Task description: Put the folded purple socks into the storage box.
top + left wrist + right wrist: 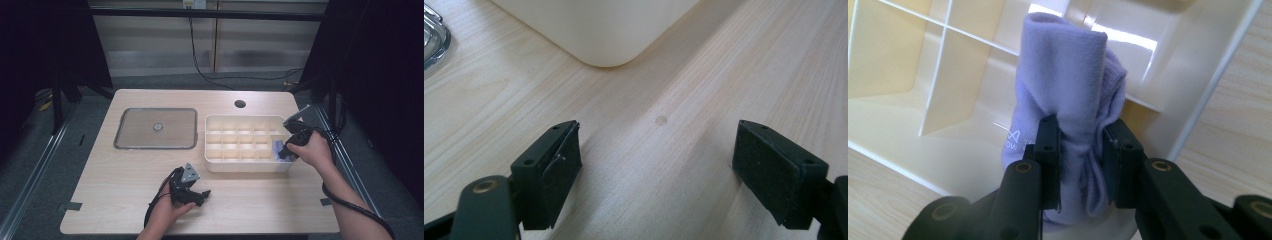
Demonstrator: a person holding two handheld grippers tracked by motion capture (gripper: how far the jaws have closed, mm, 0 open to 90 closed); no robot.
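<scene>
- The left gripper [192,192] sits nearest, low over the bare table [125,200] near the front edge, just short of the organizer box [215,165]; its jaws stand wide apart with nothing between them.
- The right gripper [286,152] is at the box's right near corner, its jaws clamped on a rolled lavender sock [1075,100].
- The sock stands roughly upright inside that corner compartment, its lower part between the black pads [1050,145], with small white lettering on the cloth.
- On the left of the table, a grey square tray [132,137] lies well apart from both grippers.
</scene>
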